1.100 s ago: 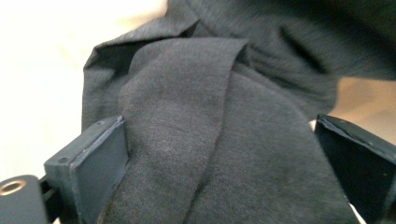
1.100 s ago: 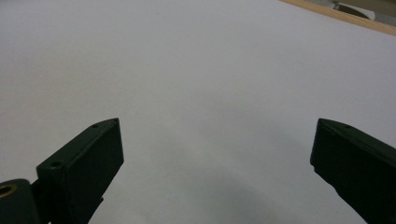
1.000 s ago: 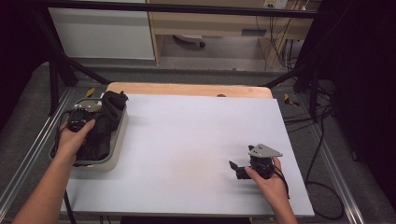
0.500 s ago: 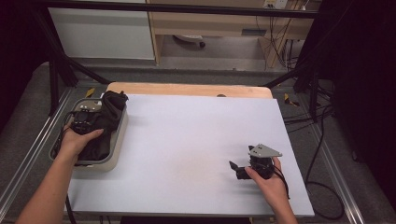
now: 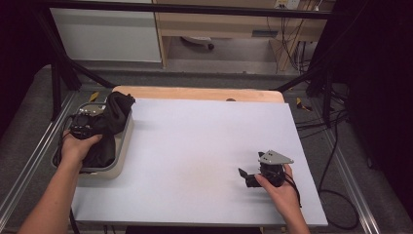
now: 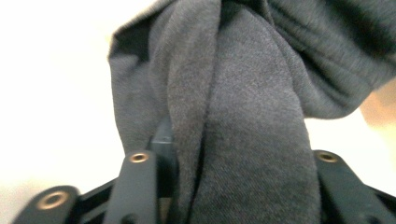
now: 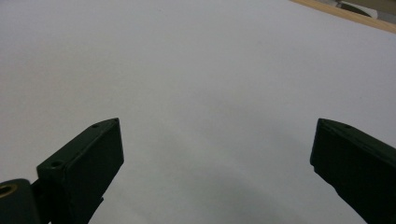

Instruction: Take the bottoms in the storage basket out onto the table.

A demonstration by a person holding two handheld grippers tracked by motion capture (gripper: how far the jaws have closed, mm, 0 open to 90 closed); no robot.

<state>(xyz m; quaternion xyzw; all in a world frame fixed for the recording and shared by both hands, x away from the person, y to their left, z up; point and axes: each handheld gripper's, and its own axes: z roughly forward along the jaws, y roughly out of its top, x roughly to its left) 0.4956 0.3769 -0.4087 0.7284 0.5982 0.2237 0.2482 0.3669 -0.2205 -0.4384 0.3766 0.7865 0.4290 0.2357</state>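
At the left edge of the high view, a shallow tray (image 5: 124,141) sits on the desk (image 5: 204,146), and a dark grey cloth (image 5: 114,114) lies bunched in it, one fold rising over the tray's far rim. The left gripper (image 5: 90,124) sits down in that pile, the hand behind it at the tray's near end. In the left gripper view the cloth (image 6: 243,116) fills the gap between the 2 black jaws, which have just been closing and now pinch a thick fold, so the left gripper (image 6: 233,186) is clamped on the cloth.

Across the middle of the frame the desk's white surface is bare.

At the lower right of the high view, the right gripper (image 5: 248,176) rests low on the desk in the other hand, well apart from the tray. In the right gripper view its 2 jaws stand wide apart with nothing between them, only white desk (image 7: 210,84) ahead.

Judging from this, the work is at its start: the grasp on the cloth is made, but the cloth is not yet lifted out of the tray. Carrying it onto the open desk, and whatever the right gripper must do with it, is left.
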